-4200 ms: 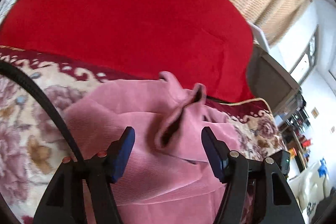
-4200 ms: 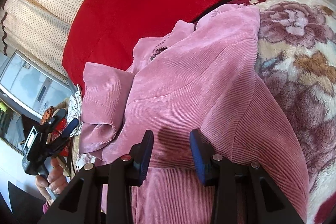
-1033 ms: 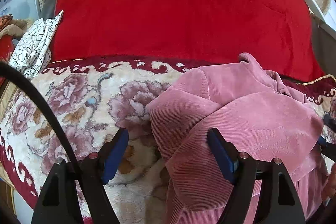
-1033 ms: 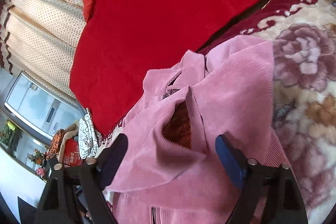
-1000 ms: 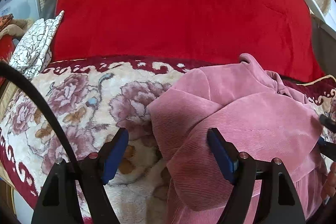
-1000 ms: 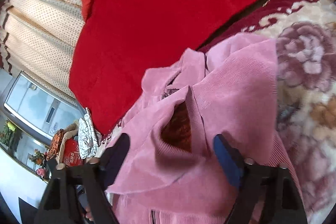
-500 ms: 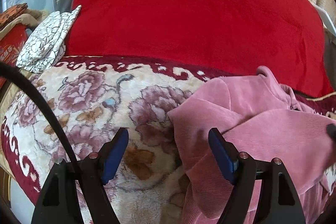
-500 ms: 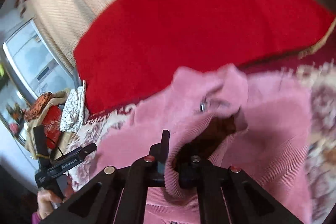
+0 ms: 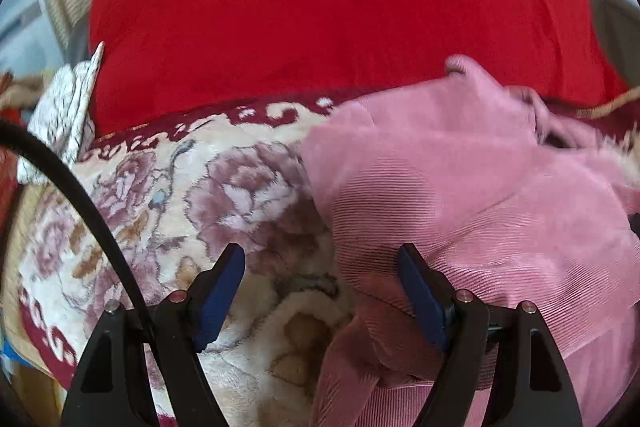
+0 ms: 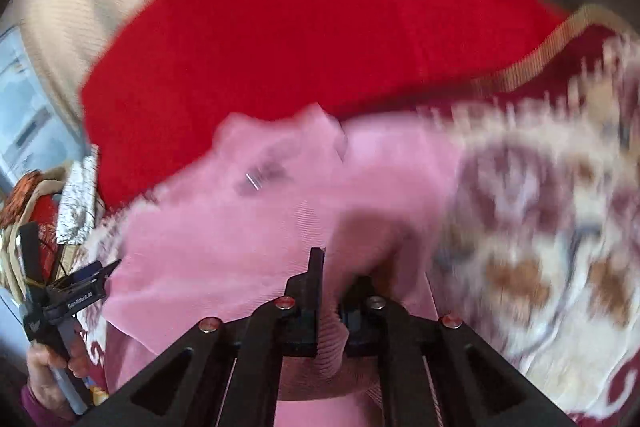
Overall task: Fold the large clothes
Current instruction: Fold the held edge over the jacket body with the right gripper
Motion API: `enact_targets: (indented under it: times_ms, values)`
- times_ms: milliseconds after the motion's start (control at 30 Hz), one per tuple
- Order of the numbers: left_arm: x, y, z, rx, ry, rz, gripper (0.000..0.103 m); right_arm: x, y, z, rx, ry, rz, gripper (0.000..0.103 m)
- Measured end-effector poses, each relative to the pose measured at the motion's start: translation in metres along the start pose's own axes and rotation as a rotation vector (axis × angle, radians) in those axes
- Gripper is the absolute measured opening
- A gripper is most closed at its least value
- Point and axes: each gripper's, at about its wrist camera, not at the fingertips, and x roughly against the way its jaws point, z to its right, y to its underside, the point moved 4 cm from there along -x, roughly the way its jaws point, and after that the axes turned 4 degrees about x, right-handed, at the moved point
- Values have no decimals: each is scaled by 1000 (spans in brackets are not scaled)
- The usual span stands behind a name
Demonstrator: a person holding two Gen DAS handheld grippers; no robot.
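Within the last second the right gripper [image 10: 330,301] has gone from wide open to clamped on a bunched fold of the pink corduroy garment [image 9: 460,187], so a fold over the body looks under way. The left gripper [image 9: 320,291] stays wide open, empty, at the garment's left edge. The ribbed, rumpled garment lies on the flowered blanket [image 9: 168,211], near the red cushion [image 9: 320,7].

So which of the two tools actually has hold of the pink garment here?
The right tool: its jaws are shut on a fold of the pink garment. The left tool is wide open, with only the garment's edge and the floral blanket between its fingers.
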Motion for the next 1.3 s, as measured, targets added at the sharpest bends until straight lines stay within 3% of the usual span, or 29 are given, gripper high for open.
enact_targets:
  times_ms: [67, 133, 333, 400, 467, 600, 667, 733, 900, 1000, 1200, 1300]
  values:
    - [4, 0, 4, -25, -19, 26, 79, -8, 7, 17, -93, -56, -47, 12]
    - [8, 0, 5, -46, -27, 46, 79, 1, 4, 23, -119, -83, -19, 14]
    - [20, -3, 8, -65, -9, 91, 79, 52, -19, 33, -106, -43, 195, 22]
    - [24, -3, 13, -74, -16, 113, 79, 61, -21, 27, -83, -54, 235, 34]
    - [28, -3, 17, -83, -16, 132, 79, 63, -23, 16, -70, -81, 248, 65]
    - [35, -3, 24, -109, -20, 176, 79, 52, -15, -8, 17, -83, 242, 64]
    - [37, -2, 28, -118, -16, 187, 79, 40, -10, -16, 57, -74, 211, 55]
    - [38, -2, 29, -120, -15, 188, 79, 23, -5, -20, 94, -36, 160, 40]
    - [38, -1, 30, -121, -7, 187, 79, -23, 6, -4, 73, 2, -4, 38]
    - [40, 0, 28, -118, -8, 194, 79, -19, 3, -5, 63, -8, 15, 37]
    - [42, 0, 21, -81, 11, 177, 79, 12, -11, -9, 46, -89, 142, 37]
    - [39, 0, 18, -54, 21, 152, 79, 11, -15, -14, 54, -94, 141, 40]
